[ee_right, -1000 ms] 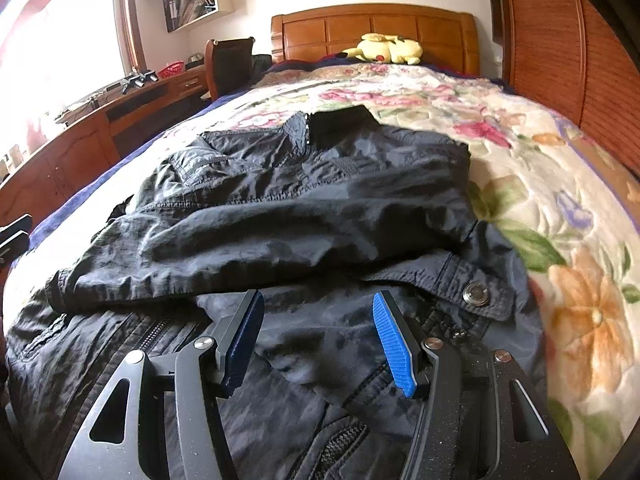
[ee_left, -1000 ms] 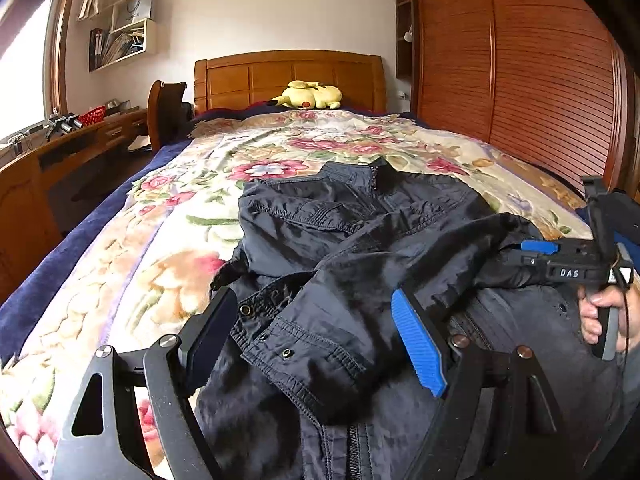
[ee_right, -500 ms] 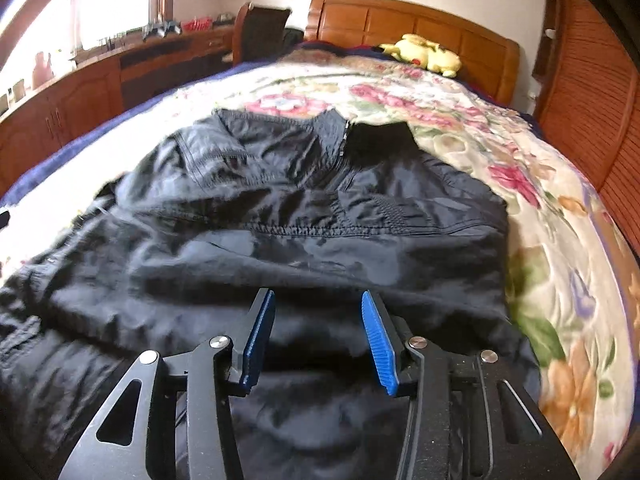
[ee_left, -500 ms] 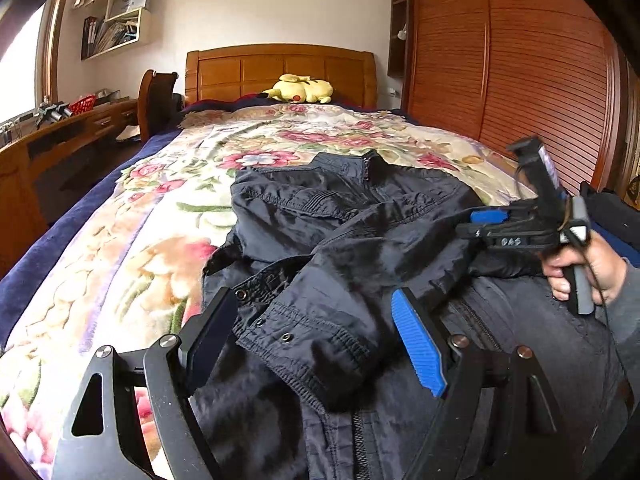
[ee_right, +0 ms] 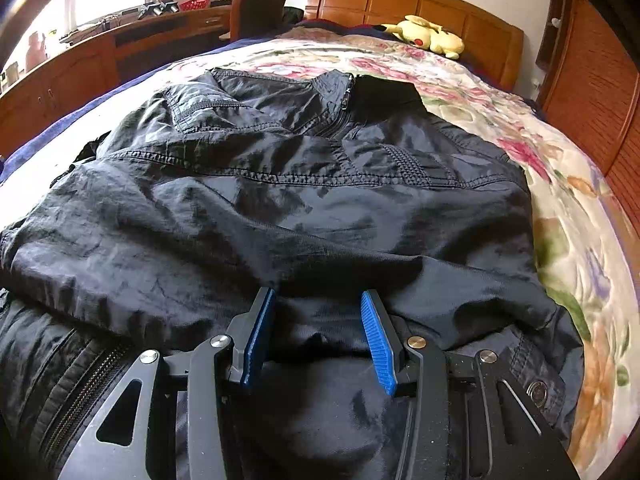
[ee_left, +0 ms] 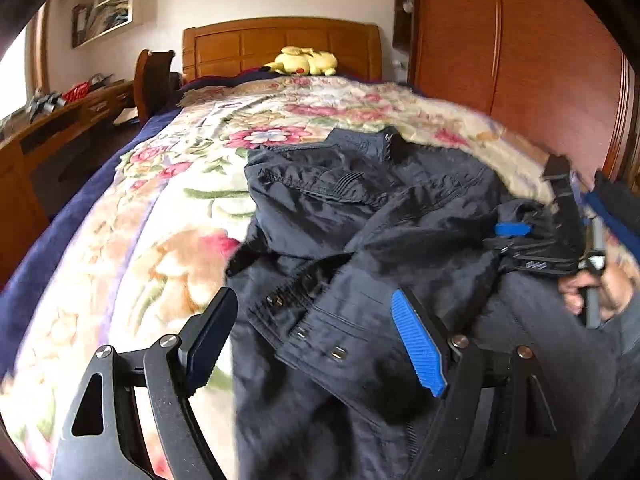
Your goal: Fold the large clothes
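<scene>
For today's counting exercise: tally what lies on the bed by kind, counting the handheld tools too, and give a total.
Dark jackets: 1
Yellow plush toys: 1
Floral bedspreads: 1
Handheld tools: 2, left tool and right tool
Total: 5

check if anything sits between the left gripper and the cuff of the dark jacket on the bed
Nothing visible does. The left gripper hangs open right over the snap-button cuff of the dark jacket, with only air between its fingers and the fabric. The yellow plush toy lies far off by the headboard.
</scene>
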Motion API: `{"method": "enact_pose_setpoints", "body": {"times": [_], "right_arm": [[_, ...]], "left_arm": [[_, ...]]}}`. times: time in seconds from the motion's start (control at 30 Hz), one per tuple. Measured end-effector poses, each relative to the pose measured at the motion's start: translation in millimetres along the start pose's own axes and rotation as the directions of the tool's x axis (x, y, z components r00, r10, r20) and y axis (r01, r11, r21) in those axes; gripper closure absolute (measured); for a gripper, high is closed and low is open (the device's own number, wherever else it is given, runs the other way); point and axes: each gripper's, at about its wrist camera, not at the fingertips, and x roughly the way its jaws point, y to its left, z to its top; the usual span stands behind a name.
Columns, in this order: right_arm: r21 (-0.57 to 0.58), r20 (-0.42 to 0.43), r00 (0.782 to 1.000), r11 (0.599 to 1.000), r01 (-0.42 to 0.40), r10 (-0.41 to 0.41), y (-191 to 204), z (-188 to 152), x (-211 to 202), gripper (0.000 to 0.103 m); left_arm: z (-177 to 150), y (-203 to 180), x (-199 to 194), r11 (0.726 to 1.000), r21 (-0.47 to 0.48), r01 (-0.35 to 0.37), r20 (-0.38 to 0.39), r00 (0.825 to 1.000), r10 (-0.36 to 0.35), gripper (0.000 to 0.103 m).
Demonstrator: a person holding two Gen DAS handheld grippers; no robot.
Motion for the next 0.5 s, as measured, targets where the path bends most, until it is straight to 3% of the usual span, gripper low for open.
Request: {"method": "enact_pose_setpoints", "body": {"times": [0.1, 0.27, 0.5], "right_arm": [[0.011, 0.009, 1.000, 1.000, -0.012, 0.011, -2, -3, -3, 0.057], [0.019, 0.014, 1.000, 0.999, -0.027, 0.026, -6, -5, -6, 0.057], [0.021, 0.016, 0.999, 0.999, -0.030, 0.029, -8, -4, -8, 0.057]], "left_arm": [[7, 5, 17, 0.999, 0.035, -0.025, -0.050, 0.998, 0.027, 0.023], [3, 17, 43, 1.000, 0.014, 0.006, -0.129, 0.992, -0.004, 0.033], [-8, 22, 72, 1.000, 0.022, -0.002, -0.221, 0.975, 0.007, 0.045]]}}
